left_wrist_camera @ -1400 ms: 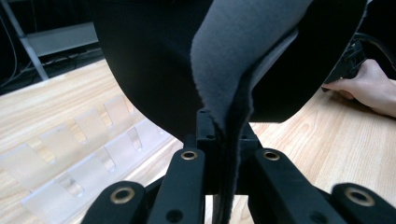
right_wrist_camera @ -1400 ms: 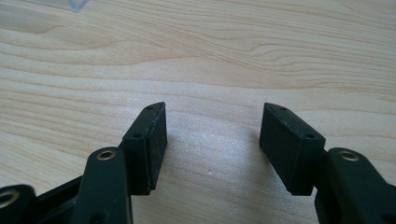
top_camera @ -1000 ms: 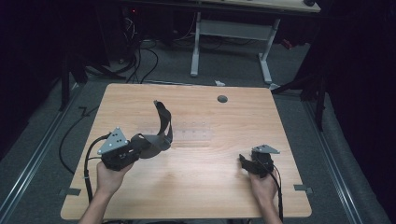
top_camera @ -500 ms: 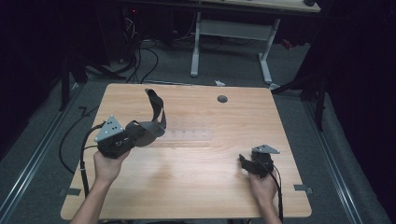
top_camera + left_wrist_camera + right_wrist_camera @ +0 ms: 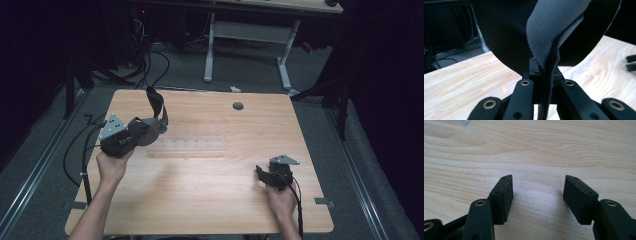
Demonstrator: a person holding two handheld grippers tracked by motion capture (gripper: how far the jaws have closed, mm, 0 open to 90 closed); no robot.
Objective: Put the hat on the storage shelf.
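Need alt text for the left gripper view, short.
The left gripper has its black jaws shut on a dark grey, floppy fabric piece that rises and curves overhead. Behind lies the light wooden table, with the other gripper's black jaw tips at the right edge.

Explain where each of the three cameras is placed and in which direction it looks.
High view: fixed above the person's side, looking forward and down on the wooden table; both forearms show, the left gripper lifting a dark fabric strap, the right gripper low over the table.
Left gripper view: rides on the left gripper, looking along shut jaws pinching the strap.
Right gripper view: rides on the right gripper, facing down at bare wood between open jaws.
Shared: the strap, in the high and left gripper views.
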